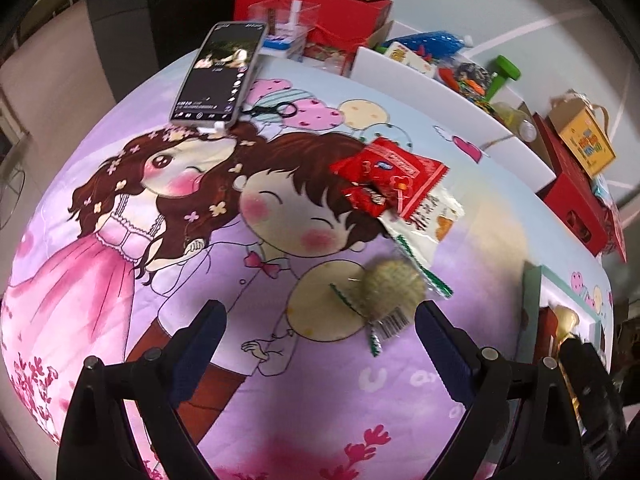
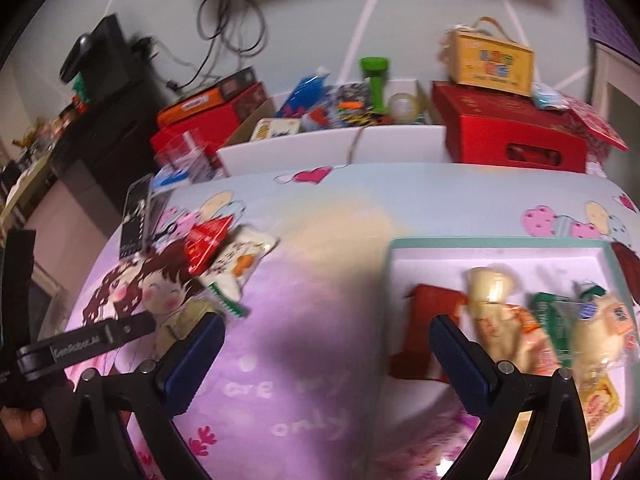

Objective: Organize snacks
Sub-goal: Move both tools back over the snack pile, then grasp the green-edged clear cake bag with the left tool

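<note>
- your left gripper point(image 1: 320, 344) hangs released over a round green-wrapped snack point(image 1: 390, 290).
- your right gripper point(image 2: 326, 354) gapes empty beside the tray point(image 2: 500, 242) of snacks.

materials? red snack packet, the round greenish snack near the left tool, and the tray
Red snack packet: glossy plastic or foil film, going by the sheen, creases and serrated edge. Round greenish snack: clear plastic wrapper with a barcode and green crimped ends; the contents are too blurred to tell. Tray: looks like matte card or plastic, white inside with a teal rim; cannot tell which.
</note>
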Tool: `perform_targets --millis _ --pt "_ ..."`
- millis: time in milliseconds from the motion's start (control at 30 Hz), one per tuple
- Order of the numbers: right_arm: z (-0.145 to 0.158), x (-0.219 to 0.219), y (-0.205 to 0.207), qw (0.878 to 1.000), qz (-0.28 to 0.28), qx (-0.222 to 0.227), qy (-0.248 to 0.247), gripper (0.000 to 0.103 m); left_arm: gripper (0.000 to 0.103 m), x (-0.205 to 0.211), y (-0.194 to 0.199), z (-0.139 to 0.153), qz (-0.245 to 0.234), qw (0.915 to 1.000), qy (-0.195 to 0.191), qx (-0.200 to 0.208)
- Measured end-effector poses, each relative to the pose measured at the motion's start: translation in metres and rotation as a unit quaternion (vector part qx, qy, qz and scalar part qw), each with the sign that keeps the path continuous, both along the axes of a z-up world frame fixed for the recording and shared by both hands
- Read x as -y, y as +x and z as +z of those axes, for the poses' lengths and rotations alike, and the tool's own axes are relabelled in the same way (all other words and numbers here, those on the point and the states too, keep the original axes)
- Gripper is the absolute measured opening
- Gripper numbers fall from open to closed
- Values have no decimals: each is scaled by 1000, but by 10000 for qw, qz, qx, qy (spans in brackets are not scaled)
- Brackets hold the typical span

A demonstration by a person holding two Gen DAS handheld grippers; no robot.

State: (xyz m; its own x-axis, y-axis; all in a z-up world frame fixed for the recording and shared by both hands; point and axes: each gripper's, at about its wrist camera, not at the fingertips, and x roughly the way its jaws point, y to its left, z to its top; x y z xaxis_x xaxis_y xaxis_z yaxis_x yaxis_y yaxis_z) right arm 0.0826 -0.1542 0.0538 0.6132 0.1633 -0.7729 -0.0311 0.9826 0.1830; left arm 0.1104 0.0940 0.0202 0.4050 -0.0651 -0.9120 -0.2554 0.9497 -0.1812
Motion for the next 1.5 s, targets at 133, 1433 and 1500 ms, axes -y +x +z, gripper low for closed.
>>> perform_targets --millis 133,1433,1500 --pt "-8 -19 3 9998 176 -77 -57 103 95 -4 4 -6 19 9999 -91 -62" --pt "-46 -34 17 9973 372 -510 -369 103 78 37 56 -50 -512 9982 -146 -277" --pt "-47 -35 17 9972 376 -523 -388 103 68 37 54 -50 -531 9981 -91 -298"
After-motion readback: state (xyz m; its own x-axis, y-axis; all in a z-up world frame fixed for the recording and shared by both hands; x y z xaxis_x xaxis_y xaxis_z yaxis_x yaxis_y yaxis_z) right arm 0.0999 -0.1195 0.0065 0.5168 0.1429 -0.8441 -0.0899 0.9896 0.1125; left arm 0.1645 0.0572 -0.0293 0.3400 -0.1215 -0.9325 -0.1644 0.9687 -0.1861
